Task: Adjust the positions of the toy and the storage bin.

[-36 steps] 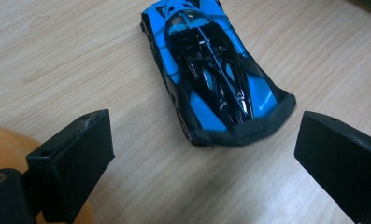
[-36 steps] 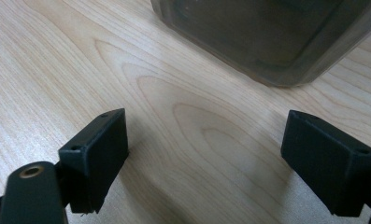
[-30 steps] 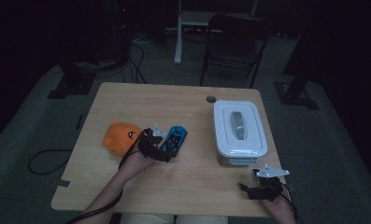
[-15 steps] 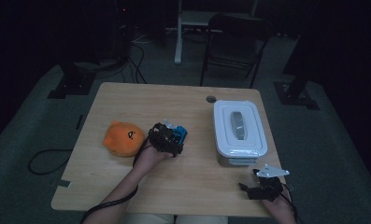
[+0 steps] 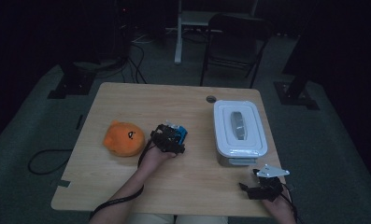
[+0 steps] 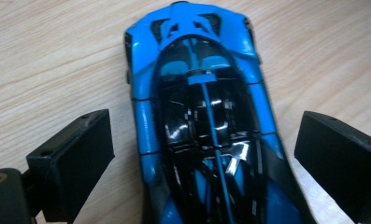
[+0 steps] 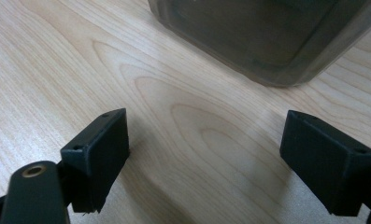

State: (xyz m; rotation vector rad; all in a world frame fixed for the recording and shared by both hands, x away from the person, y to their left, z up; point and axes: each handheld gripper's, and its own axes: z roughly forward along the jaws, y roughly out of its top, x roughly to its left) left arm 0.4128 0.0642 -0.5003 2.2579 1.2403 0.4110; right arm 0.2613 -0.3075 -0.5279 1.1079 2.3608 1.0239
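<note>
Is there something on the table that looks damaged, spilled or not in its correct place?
Nothing stands out. The blue toy car sits flat between the open jaws of the left gripper, the orange plush lies beside it, and the white lidded box is shut.

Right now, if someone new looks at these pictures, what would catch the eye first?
Likely the blue car, lying on the table between the left gripper's open jaws, which do not touch it. Next the orange plush left of it, and the white lidded box on the right, with the right gripper open near the table's front edge.
</note>
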